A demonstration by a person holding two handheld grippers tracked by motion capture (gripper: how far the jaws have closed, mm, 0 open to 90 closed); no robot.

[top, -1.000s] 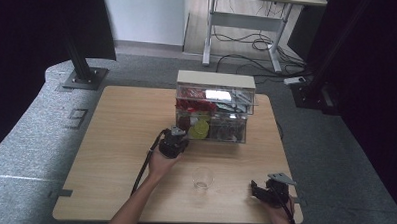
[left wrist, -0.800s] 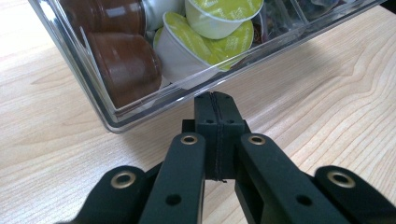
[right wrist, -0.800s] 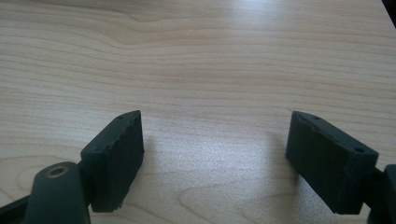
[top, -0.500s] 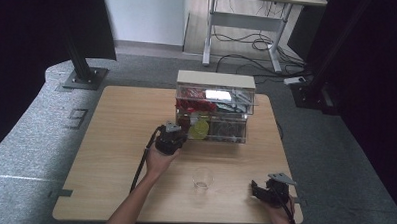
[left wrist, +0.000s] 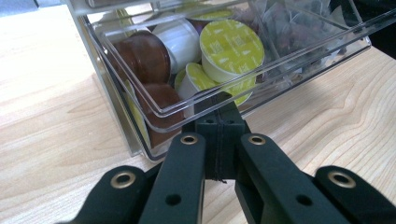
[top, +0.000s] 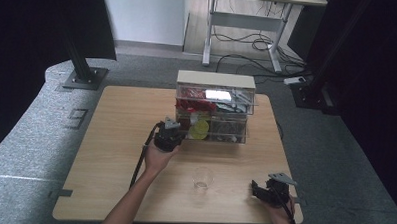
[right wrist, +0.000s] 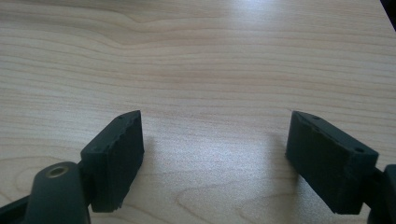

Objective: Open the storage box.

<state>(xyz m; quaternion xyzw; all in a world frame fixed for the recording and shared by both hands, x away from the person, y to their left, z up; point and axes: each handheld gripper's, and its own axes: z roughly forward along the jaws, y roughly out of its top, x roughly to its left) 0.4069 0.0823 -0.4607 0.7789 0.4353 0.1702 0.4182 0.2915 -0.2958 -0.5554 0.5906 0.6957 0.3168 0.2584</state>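
Note:
A clear plastic drawer organiser (top: 215,80) stands at the back middle of the wooden table (top: 121,119). Its lower left drawer (left wrist: 154,114) sticks out a little and holds yellow-lidded pods (left wrist: 232,45) and brown pods (left wrist: 144,56). My left gripper (top: 168,136) is shut, with its tips (left wrist: 219,100) right against the drawer's front lip; whether they pinch it is not clear. Near the table's front right corner my right gripper (top: 258,190) lies low over bare wood, jaws wide open (right wrist: 215,154) and holding nothing.
A small clear glass cup (top: 202,178) stands on the table between the two grippers, toward the front. The organiser's other drawers hold red packets (top: 189,104) and dark sachets (top: 228,125). Black stands and a desk frame lie beyond the table.
My left gripper has crept slightly forward toward the organiser, staying shut at the drawer front. The right gripper has stayed where it was.

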